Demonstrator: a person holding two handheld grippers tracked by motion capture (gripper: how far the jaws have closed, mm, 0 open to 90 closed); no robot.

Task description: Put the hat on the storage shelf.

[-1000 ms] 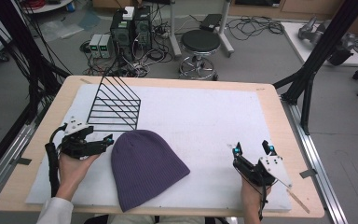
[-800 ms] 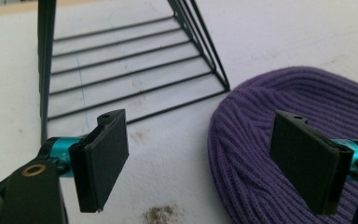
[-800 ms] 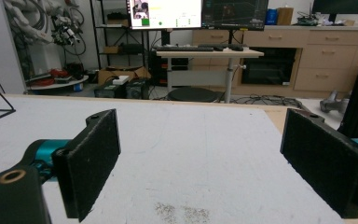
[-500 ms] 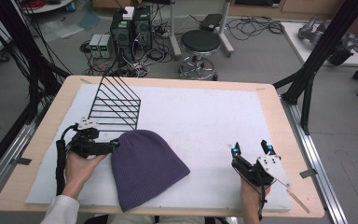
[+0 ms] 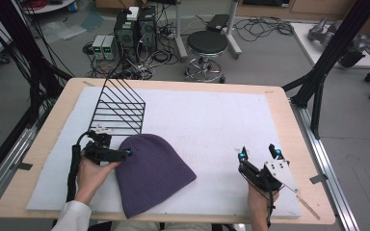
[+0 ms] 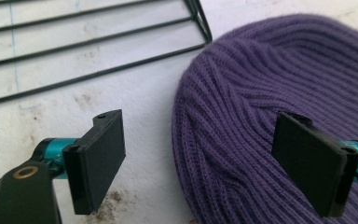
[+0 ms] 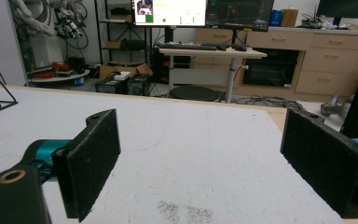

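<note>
On the table's white mat (image 5: 212, 125): everything sits here.
Wire rack (image 5: 120, 103): at 10 o'clock, black, stiff.
Purple knit hat (image 5: 149, 173): at 7 o'clock, lying flat. Looks soft, light and floppy; best pinched at its edge.
Left gripper (image 5: 120, 153): wide open, one jaw over the hat's edge, holding nothing.
Right gripper (image 5: 257, 155): at 5 o'clock, wide open, empty.

We are logging a wooden table (image 5: 279, 98) carrying a white mat (image 5: 212, 120). A purple beanie (image 5: 149, 171) is lying on the mat's near left, a black wire rack (image 5: 120, 103) standing just behind it.
</note>
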